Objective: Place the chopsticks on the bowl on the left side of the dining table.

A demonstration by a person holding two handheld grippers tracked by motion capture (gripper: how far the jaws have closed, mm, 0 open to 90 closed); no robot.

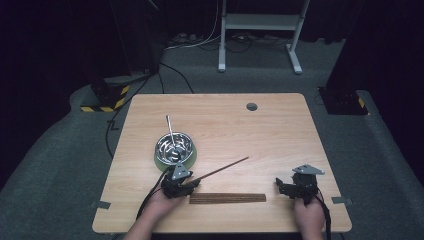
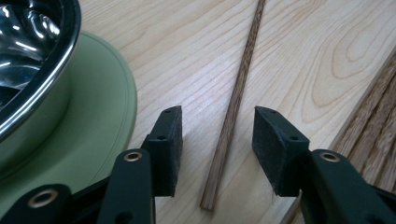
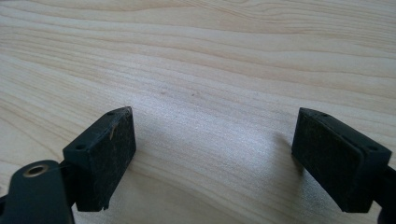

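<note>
At the near edge of the table (image 1: 280, 130), two hands come in from the bottom: left hand (image 1: 159, 202) w/ the left gripper (image 1: 192, 184), right hand (image 1: 308, 214) w/ the right gripper (image 1: 278, 186), well apart from each other.

Left gripper: jaws apart, not pressing on anything. In the left gripper view a thin brown stick (image 2: 232, 108) lies flat on the wood between the pads (image 2: 170, 149), near end just inside the gap, clear space on both sides. Stick runs away from the gripper, angled up and to the right in the high view (image 1: 222, 169).

Btwn the two grippers, close to the front edge, a flat bundle of dark wooden sticks (image 1: 227, 198) lies lengthwise across the table; its edge shows at the right in the left gripper view (image 2: 373, 135).

Right gripper: jaws wide apart, bare wood btwn them, nothing held.

Farther back, just beyond the left gripper, a shiny metal bowl (image 1: 174, 146) sits in a pale green dish (image 1: 192, 159); green rim sticks out around the bowl (image 2: 100, 116). In the bowl: a thin metal utensil (image 1: 170, 131), handle leaning up over the far rim. Rest of bowl's contents can't tell – reflections.

Far side of table: small round grey grommet (image 1: 251, 106).
</note>
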